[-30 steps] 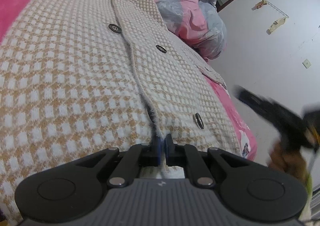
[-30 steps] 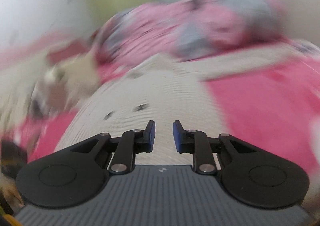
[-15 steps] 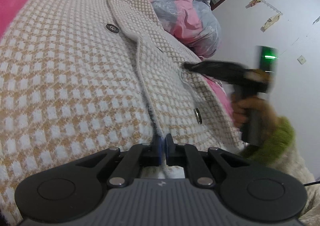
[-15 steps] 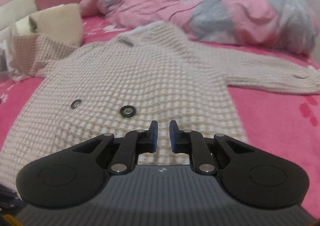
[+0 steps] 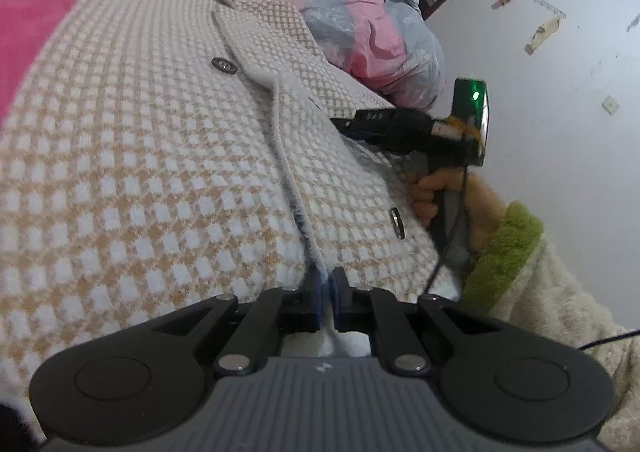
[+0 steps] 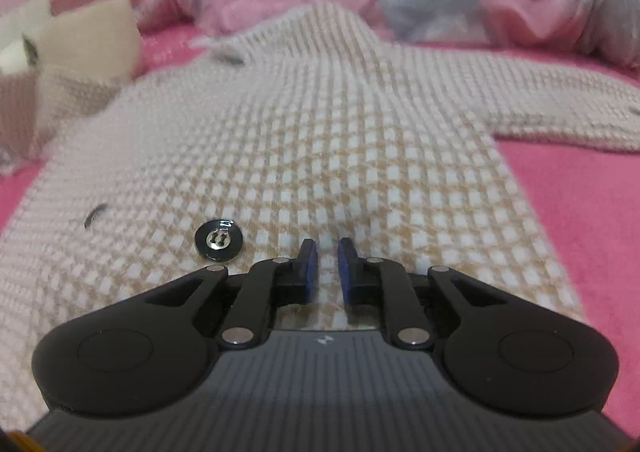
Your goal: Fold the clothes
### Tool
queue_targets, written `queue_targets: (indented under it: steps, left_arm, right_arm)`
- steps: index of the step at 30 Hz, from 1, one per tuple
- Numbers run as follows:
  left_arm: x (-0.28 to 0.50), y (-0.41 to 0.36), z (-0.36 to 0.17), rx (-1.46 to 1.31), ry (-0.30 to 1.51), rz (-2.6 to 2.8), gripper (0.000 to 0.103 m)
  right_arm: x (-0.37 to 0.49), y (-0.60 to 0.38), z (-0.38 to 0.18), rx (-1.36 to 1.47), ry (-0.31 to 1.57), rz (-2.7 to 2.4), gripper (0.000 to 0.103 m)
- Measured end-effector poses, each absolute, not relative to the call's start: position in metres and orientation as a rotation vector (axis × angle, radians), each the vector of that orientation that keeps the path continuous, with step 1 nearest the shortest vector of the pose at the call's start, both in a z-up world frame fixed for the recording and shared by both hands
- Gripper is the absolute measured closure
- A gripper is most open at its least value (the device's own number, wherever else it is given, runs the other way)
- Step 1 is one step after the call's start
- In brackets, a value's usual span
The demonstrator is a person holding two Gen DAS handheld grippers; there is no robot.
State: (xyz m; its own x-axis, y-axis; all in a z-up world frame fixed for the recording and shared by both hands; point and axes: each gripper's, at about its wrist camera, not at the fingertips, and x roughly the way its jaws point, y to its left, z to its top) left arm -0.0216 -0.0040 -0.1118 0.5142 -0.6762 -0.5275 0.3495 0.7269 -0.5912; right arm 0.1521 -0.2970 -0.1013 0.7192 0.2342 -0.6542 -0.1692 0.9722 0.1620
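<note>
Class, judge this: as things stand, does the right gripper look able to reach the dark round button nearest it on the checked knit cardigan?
Probably yes. The right gripper hovers low over the checked knit cardigan, jaws slightly apart, and the dark round button lies uncovered just beside its left finger, with nothing between them.

You have a checked tan-and-white knit cardigan (image 5: pixel 140 156) spread front-up on the pink bed, filling the left and centre of the left wrist frame. Its dark buttons (image 6: pixel 219 239) run beside the front edge. In the right wrist frame, one sleeve (image 6: pixel 560 112) stretches toward the right edge.
</note>
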Motion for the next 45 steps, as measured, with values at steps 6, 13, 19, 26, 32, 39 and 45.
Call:
queue_targets:
  steps: [6, 13, 19, 26, 32, 39, 45]
  left_arm:
    - [-0.017, 0.017, -0.067, -0.38, 0.734, -0.669, 0.08]
    - [0.091, -0.02, -0.034, -0.372, 0.69, -0.654, 0.065]
    - [0.184, -0.08, -0.06, -0.322, 0.696, -0.586, 0.066]
    - [0.21, -0.054, -0.117, -0.528, 0.72, -0.57, 0.076]
    - [0.216, -0.039, -0.128, -0.638, 0.73, -0.6, 0.079]
    - [0.215, -0.04, -0.13, -0.631, 0.706, -0.606, 0.079]
    - [0.214, -0.035, -0.133, -0.651, 0.703, -0.619, 0.079]
  right_arm:
    - [0.145, -0.324, -0.07, 0.165, 0.723, 0.263, 0.086]
    - [0.168, -0.369, -0.024, 0.189, 0.633, 0.266, 0.079]
    - [0.254, -0.363, -0.025, 0.017, 0.65, 0.213, 0.079]
    - [0.298, -0.437, -0.042, 0.373, 0.726, 0.045, 0.076]
    - [0.244, -0.507, -0.069, 0.748, 0.727, -0.135, 0.049]
    - [0.265, -0.546, -0.129, 1.121, 0.552, -0.18, 0.046]
    - [0.274, -0.544, -0.122, 1.098, 0.351, -0.253, 0.09]
